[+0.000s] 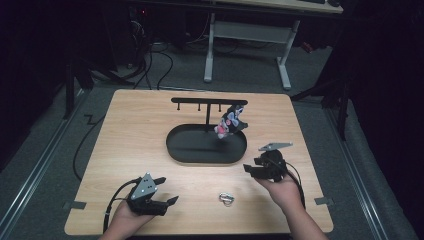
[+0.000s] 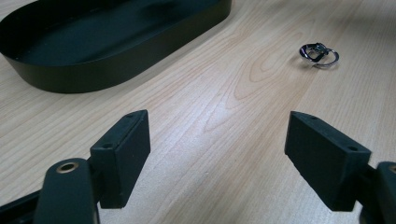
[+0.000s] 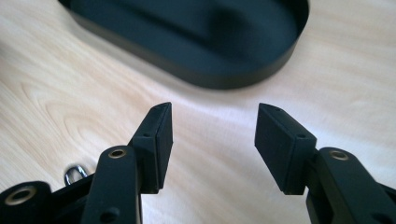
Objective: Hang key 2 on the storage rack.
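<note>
Our right gripper, jaws parted and empty, sits beside the black tray; we should lower it squarely over the metal keyring nearer us.

I see a light wooden table carrying a black oval tray and a metal ring near my edge.

We see the small silver key ring, shiny metal loops lying flat on the wooden tabletop, ahead and to the right of our left gripper, held by neither, and just beside the left jaw of our right gripper, low at its side.
</note>
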Motion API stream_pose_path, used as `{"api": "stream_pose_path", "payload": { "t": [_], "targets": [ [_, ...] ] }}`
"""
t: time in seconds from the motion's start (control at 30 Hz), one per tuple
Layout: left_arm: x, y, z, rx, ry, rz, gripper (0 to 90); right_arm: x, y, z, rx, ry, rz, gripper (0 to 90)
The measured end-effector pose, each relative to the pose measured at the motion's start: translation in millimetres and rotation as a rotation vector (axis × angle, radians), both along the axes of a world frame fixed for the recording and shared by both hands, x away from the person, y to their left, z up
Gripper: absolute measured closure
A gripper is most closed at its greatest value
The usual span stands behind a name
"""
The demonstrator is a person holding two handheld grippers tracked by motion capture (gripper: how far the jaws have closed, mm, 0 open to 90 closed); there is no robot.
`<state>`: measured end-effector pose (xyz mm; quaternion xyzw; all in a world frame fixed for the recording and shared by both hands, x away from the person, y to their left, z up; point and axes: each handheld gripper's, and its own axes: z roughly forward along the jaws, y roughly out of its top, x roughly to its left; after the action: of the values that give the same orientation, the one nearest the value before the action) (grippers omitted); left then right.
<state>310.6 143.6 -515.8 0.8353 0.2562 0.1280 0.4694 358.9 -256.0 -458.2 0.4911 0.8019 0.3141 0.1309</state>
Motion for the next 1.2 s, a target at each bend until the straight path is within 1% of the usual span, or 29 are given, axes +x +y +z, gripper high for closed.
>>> {"api": "stream_pose_path", "payload": {
  "t": [0.03, 0.07, 0.17, 0.23, 0.3, 0.4, 0.43, 0.5, 0.6, 0.63, 0.73, 0.8, 0.83, 0.87, 0.9, 0.97, 1.0, 1.07, 1.13, 1.2],
  "targets": [
    [-0.3, -0.8, 0.1, 0.003, -0.002, -0.005, 23.1, -4.8, -0.5, -5.6, -0.005, -0.008, -0.001, 47.3],
    [-0.6, -1.4, 0.1, 0.004, -0.004, -0.008, 23.1, -10.6, -0.9, -12.7, 0.0, -0.015, -0.001, 47.2],
    [-1.4, -3.0, 0.4, 0.007, -0.006, -0.018, 23.1, -23.4, -2.6, -25.4, -0.002, -0.046, -0.001, 47.2],
    [-1.7, -3.8, 0.5, 0.006, -0.008, -0.02, 23.1, -32.0, -5.0, -33.2, 0.02, -0.063, -0.011, 46.9],
    [-2.0, -4.2, 0.6, 0.005, -0.007, -0.022, 23.1, -40.9, -7.3, -39.8, 0.056, -0.072, -0.027, 46.3],
    [-2.3, -4.8, 1.0, 0.007, -0.008, -0.026, 23.1, -56.8, -10.9, -47.9, 0.086, -0.107, -0.038, 45.8],
    [-2.4, -5.0, 1.4, 0.006, -0.008, -0.027, 23.1, -60.1, -11.5, -48.2, 0.088, -0.098, -0.028, 45.5],
    [-2.4, -5.4, 1.5, 0.002, -0.008, -0.026, 23.1, -66.2, -11.6, -46.2, 0.077, -0.105, -0.007, 45.8],
    [-1.5, -6.1, 1.2, 0.004, -0.006, -0.021, 23.1, -67.9, -10.3, -47.4, 0.106, -0.09, 0.014, 46.3],
    [-1.2, -6.2, 1.3, 0.004, -0.005, -0.019, 23.1, -68.3, -7.2, -47.4, 0.101, -0.092, 0.034, 46.4],
    [-1.4, -7.3, 1.0, 0.009, -0.004, -0.02, 23.1, -70.7, 2.5, -47.2, 0.098, -0.095, 0.074, 46.9],
    [-1.8, -8.2, 0.1, 0.013, -0.004, -0.025, 23.1, -72.6, 11.5, -49.2, 0.105, -0.078, 0.114, 47.9],
    [-1.8, -8.2, 0.0, 0.016, -0.004, -0.027, 23.1, -73.7, 19.6, -51.2, 0.097, -0.057, 0.141, 48.4],
    [-1.9, -8.4, -0.2, 0.018, -0.005, -0.028, 23.1, -74.1, 23.3, -52.3, 0.088, -0.055, 0.155, 49.2],
    [-2.0, -8.3, -0.2, 0.017, -0.005, -0.029, 23.1, -75.0, 28.9, -53.8, 0.069, -0.053, 0.172, 51.2],
    [-2.6, -7.7, 0.1, 0.013, -0.006, -0.028, 23.1, -77.4, 34.5, -54.2, 0.056, -0.062, 0.189, 57.9],
    [-3.0, -7.1, 0.5, 0.014, -0.007, -0.029, 23.1, -79.3, 36.5, -53.3, 0.063, -0.059, 0.195, 64.1],
    [-3.4, -6.1, 1.1, 0.01, -0.011, -0.029, 23.2, -83.2, 39.4, -52.2, 0.103, -0.06, 0.211, 75.1],
    [-2.4, -4.9, 1.4, 0.012, -0.012, -0.029, 23.2, -86.6, 44.7, -51.4, 0.131, -0.059, 0.235, 82.4],
    [-1.5, -4.7, 1.2, 0.01, -0.011, -0.029, 23.2, -89.2, 53.4, -51.7, 0.122, -0.064, 0.254, 85.6]
  ]
}}
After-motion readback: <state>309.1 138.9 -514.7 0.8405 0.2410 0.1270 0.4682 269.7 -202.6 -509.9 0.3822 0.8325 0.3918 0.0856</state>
